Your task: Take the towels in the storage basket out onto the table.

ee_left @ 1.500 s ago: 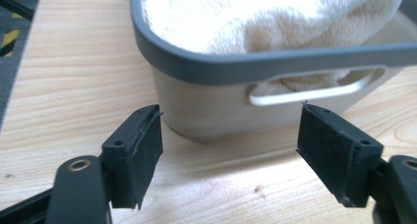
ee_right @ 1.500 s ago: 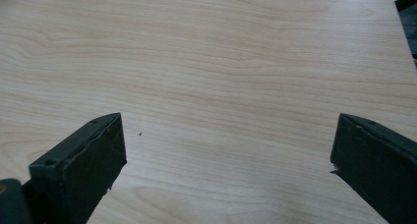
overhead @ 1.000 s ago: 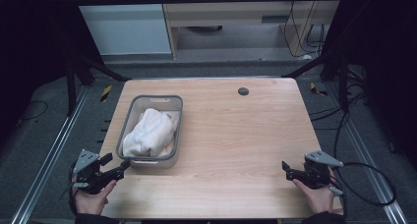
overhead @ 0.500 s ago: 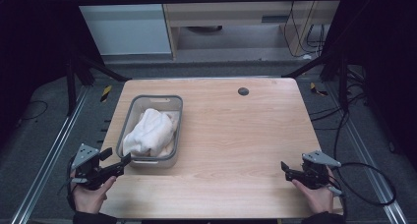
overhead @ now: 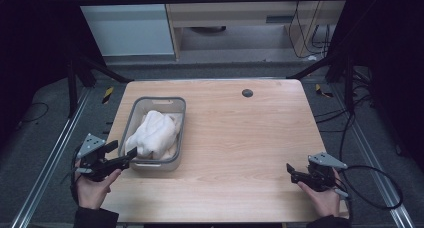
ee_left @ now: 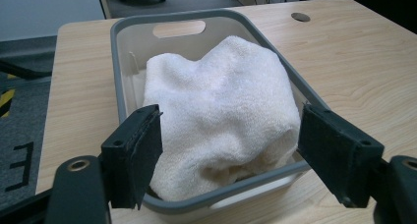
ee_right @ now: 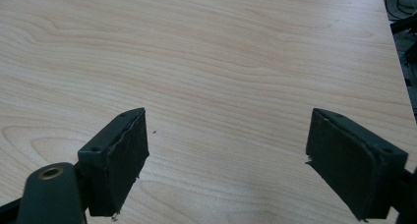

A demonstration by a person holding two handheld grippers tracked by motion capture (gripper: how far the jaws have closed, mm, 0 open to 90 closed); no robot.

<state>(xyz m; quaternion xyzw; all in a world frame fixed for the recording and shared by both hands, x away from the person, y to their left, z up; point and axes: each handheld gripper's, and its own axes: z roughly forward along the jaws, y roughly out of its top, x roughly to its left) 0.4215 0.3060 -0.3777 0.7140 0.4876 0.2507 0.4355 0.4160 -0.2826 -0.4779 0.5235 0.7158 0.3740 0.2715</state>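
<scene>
A white towel [overhead: 154, 136] lies bunched in a grey basket [overhead: 131, 119] on the left half of the wooden surface [overhead: 240, 143]. The basket is a long tub with a darker grey rim and a handle slot cut in its far end wall. The towel fills most of it and mounds up above the rim, higher toward the far end, with folds sagging down toward the near end.

The left gripper [overhead: 131, 155] is held in the person's left hand [overhead: 92, 188] at the near left corner of the basket, its tips at the near rim. In the left gripper view [ee_left: 228, 150] its fingers [ee_left: 135, 153] stand wide, one on each side of the near end of the basket, with the towel [ee_left: 221, 116] and the near rim of the basket [ee_left: 236, 189] showing between them. The pads do not press on the towel or the rim, so nothing is held. These fingers have just been opening a little further, with nothing gripped between them.

The right gripper [overhead: 290, 172] is held in the right hand [overhead: 325, 200] near the front right corner of the surface, well apart from the basket, pointing toward the left. In the right gripper view [ee_right: 226, 155] its fingers [ee_right: 118, 157] also stand wide, with bare wood grain between them.

A small round dark plug [overhead: 247, 93] sits in the surface toward the far edge, well apart from the basket and both grippers. A black cable [overhead: 380, 188] loops from the right gripper over the right edge.
</scene>
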